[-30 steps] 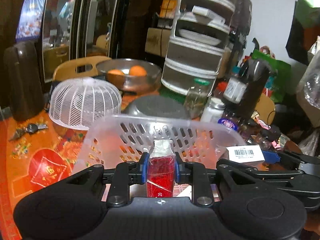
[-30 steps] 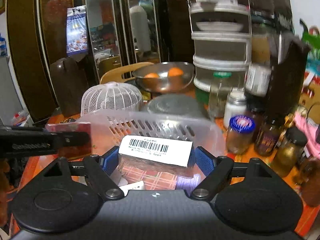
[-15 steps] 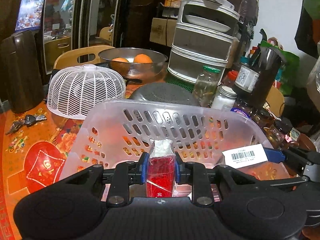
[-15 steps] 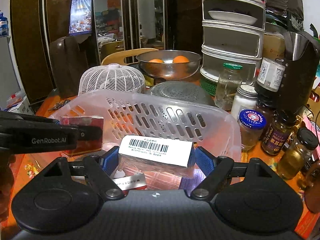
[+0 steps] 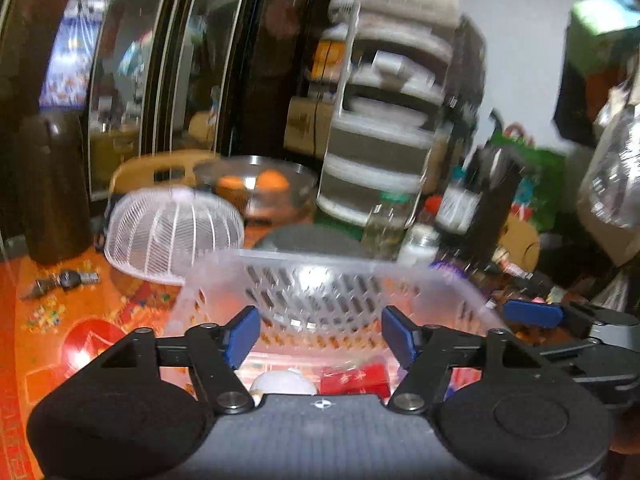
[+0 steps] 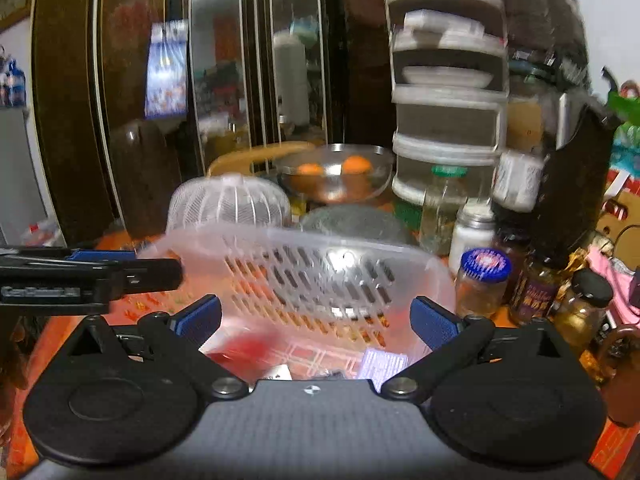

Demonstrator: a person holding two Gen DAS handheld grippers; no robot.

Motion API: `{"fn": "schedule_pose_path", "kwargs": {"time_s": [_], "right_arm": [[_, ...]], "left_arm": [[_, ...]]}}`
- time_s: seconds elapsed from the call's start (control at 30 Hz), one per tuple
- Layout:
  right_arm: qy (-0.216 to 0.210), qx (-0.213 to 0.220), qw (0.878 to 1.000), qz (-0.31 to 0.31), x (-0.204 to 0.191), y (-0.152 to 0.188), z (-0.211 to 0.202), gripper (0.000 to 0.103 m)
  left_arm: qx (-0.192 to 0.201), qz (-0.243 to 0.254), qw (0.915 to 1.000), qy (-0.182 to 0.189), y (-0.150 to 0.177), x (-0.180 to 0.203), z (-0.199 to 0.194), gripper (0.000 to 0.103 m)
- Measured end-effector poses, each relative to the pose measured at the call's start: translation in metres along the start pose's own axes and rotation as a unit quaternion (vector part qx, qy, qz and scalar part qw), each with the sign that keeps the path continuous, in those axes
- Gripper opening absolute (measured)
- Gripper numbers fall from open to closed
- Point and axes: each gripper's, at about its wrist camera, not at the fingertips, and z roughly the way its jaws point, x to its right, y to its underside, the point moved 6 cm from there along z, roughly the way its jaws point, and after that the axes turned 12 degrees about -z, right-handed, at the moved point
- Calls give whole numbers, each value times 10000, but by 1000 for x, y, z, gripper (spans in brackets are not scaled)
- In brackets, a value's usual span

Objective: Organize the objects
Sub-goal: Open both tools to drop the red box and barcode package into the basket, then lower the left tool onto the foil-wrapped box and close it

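A clear slotted plastic basket point(image 5: 332, 280) point(image 6: 304, 264) stands on the orange table straight ahead of both grippers. My left gripper point(image 5: 320, 334) hangs over its near side, jaws opening, nothing between them. Below it in the basket lies the red packet point(image 5: 354, 378) beside a white round thing point(image 5: 280, 382). My right gripper point(image 6: 316, 322) is also over the basket, jaws opening wide and empty. A red blur point(image 6: 244, 344) and a pale labelled pack point(image 6: 382, 362) lie on the basket floor under it. The left gripper's finger point(image 6: 100, 276) shows at the left of the right wrist view.
Behind the basket are a white mesh food cover point(image 5: 172, 232), a metal bowl of oranges point(image 6: 336, 176) and a grey lid point(image 6: 352, 220). Jars and bottles point(image 6: 484, 276) crowd the right side. A stacked shelf unit point(image 5: 384, 140) stands at the back; keys point(image 5: 60, 282) lie left.
Both grippers have opened and let go: the red packet and the barcode-labelled pack have dropped into the basket. Both views are now motion-blurred as the hands shift.
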Motion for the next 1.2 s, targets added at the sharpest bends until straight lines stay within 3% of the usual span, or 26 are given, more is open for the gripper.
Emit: {"fn": "schedule_pose_path", "kwargs": {"time_s": [0.13,0.27,0.37,0.53,0.77,1.1,1.2], "right_arm": [[2,390,9991,194,-2,7,-41,103],[-86,569,9977,345,-7,39,-75,103],[-155,399,9974,578,-14,76,-80,103],[-207,-154,9931,1147,-29,139,-76,103],[-96,-164,9946,1018,-47,168,-83,103],[-194,-6,9969,757,-66,169,-87,103],[-232,-27,9969,749,-68,169,-85,103]], "left_arm": [[407,93,9989,230,15,-6,-50,84],[474,236,9985,-161,53,-26,-71,87],[205,103,9986,-480,80,-49,-62,86],[-299,-19,9976,-630,118,-69,-35,86],[-461,401,9948,-813,137,-58,-16,86],[-711,471,9901,-1119,142,-57,7,71],[-805,492,9893,-1113,143,-56,13,55]]}}
